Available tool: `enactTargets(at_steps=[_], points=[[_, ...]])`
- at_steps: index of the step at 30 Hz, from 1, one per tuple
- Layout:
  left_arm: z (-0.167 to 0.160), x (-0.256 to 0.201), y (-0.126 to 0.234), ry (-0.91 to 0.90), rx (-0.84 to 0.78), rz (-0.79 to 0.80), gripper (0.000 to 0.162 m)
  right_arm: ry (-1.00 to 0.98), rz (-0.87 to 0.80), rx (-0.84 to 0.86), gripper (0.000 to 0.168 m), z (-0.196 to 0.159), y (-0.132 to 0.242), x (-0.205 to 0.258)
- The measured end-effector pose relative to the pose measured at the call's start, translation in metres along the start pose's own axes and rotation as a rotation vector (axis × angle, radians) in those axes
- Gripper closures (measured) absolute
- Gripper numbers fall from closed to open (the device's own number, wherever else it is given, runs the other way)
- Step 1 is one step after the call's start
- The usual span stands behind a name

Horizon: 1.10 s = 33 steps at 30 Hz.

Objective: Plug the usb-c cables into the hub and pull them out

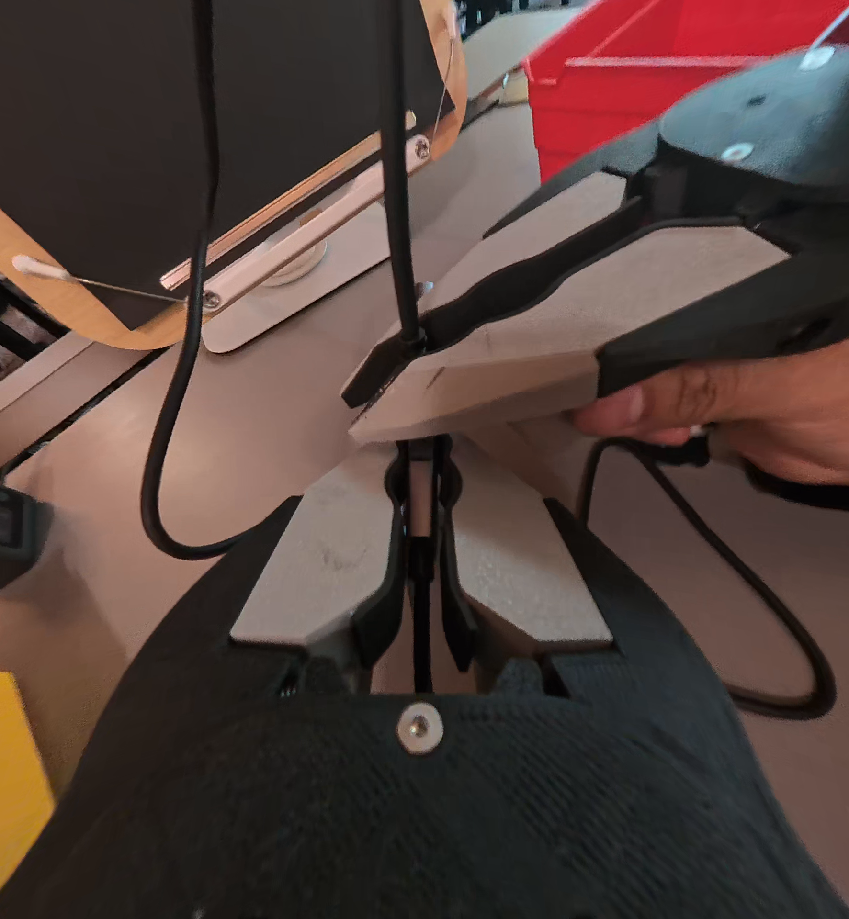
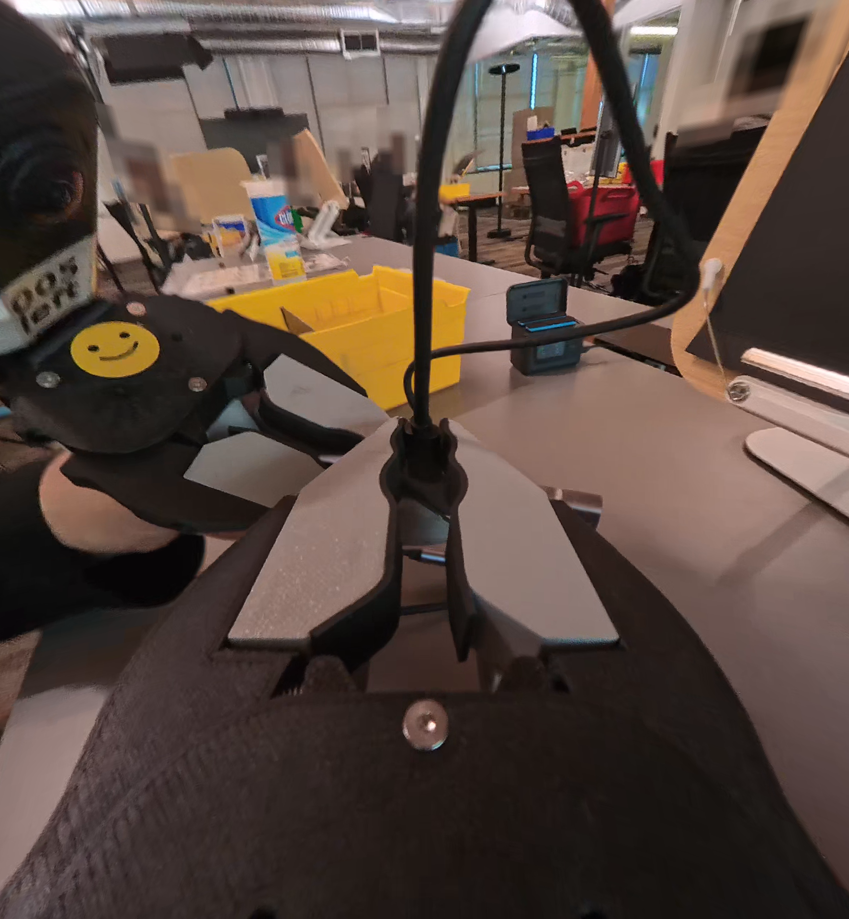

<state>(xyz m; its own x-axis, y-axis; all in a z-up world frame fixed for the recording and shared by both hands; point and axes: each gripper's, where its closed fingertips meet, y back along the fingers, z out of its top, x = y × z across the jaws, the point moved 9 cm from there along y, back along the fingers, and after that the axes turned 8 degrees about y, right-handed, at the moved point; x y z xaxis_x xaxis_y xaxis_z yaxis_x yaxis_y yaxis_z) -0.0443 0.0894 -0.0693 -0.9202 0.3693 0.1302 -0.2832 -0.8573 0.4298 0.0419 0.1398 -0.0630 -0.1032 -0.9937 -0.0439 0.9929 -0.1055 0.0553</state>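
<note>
My left gripper (image 1: 420, 477) is shut on a slim grey hub (image 1: 420, 502), seen edge-on between its fingers, with the hub's own black lead running back toward the camera. My right gripper (image 1: 377, 378) comes in from the right just above it. It is shut on the black plug (image 1: 387, 363) of a usb-c cable (image 1: 397, 199) that rises out of frame. In the right wrist view my right gripper (image 2: 425, 432) pinches the plug (image 2: 425, 450), and the cable (image 2: 425, 248) arches overhead. The hub (image 2: 425, 527) shows in the gap below. The left gripper (image 2: 332, 437) lies left. Whether plug and hub touch is hidden.
A second black cable (image 1: 183, 398) loops over the grey table (image 1: 263, 422). A dark panel on a silver stand (image 1: 283, 283) is behind. A red bin (image 1: 661, 74) sits far right, a yellow bin (image 2: 362, 328) and a dark charger box (image 2: 544, 333) beyond. A hand (image 1: 760, 422) holds the right gripper. Spacing between my two grippers at the tips: around 4 cm.
</note>
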Motion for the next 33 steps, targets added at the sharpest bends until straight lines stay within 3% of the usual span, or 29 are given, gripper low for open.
enactTargets(at_steps=[11, 18, 23, 26, 31, 33], points=[[-0.004, -0.006, -0.007, 0.125, -0.173, 0.005, 0.155, -0.395, 0.069, -0.225, 0.159, -0.011, 0.006, -0.019], [-0.009, -0.005, 0.003, 0.004, -0.256, -0.006, 0.157, -0.38, 0.139, -0.206, 0.158, -0.005, 0.005, -0.021], [-0.015, -0.007, 0.018, -0.157, -0.362, 0.038, 0.154, -0.542, 0.283, -0.223, 0.159, -0.008, 0.007, -0.029], [-0.019, -0.01, 0.024, -0.255, -0.279, 0.039, 0.146, -0.51, 0.298, -0.208, 0.16, -0.003, 0.016, -0.035], [-0.028, -0.008, 0.028, -0.223, -0.149, -0.008, 0.116, -0.546, 0.386, -0.304, 0.159, 0.008, 0.029, -0.039], [-0.034, -0.01, 0.032, -0.191, -0.067, -0.016, 0.12, -0.532, 0.368, -0.303, 0.158, 0.008, 0.03, -0.039]])
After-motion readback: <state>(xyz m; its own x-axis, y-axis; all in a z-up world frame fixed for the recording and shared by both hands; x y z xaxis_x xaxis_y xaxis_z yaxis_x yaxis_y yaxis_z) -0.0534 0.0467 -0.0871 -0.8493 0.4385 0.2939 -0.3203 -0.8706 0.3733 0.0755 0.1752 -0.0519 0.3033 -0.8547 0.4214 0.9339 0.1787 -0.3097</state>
